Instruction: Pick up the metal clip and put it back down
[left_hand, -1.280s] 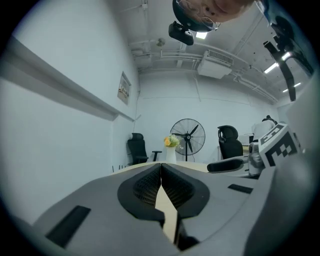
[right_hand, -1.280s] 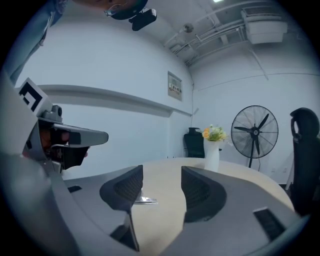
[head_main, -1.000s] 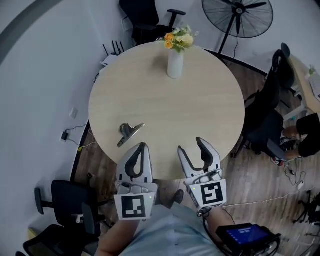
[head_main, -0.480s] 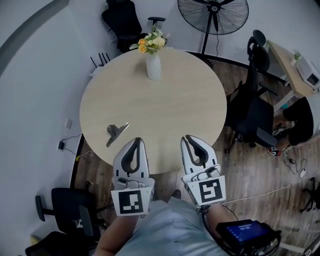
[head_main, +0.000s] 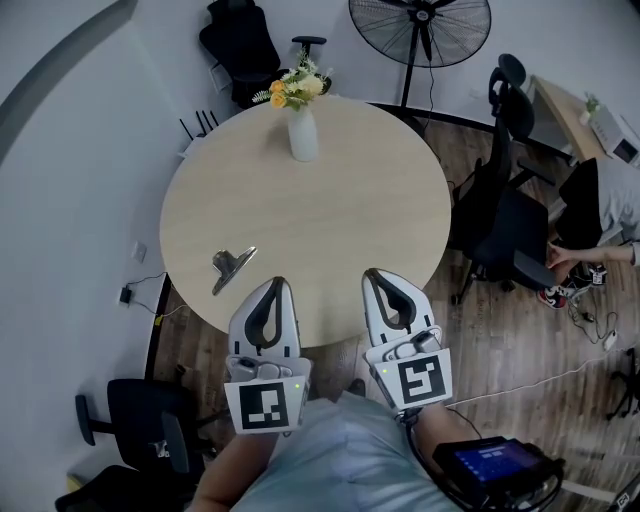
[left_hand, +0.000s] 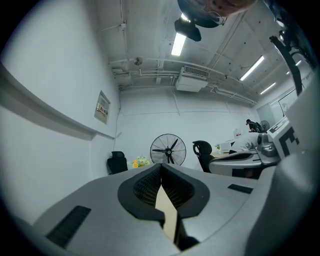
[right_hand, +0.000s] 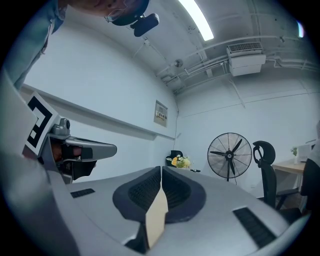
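Observation:
The metal clip (head_main: 233, 267) lies flat on the round wooden table (head_main: 340, 215), near its front left edge. My left gripper (head_main: 272, 285) hovers at the table's front edge, a little right of and nearer than the clip, jaws shut with nothing in them. My right gripper (head_main: 385, 277) hangs beside it to the right, also shut and empty. In the left gripper view the jaw tips (left_hand: 161, 166) meet, and in the right gripper view the tips (right_hand: 161, 170) meet too. Neither gripper view shows the clip.
A white vase of flowers (head_main: 300, 128) stands at the table's far side. A standing fan (head_main: 420, 30) and black office chairs (head_main: 505, 215) ring the table. A person's arm (head_main: 590, 245) shows at the right edge. Another chair (head_main: 140, 430) sits at lower left.
My right gripper's jaws have gone from wide open to shut, with nothing caught between them. The view has shifted, so the table and clip sit slightly further left and lower.

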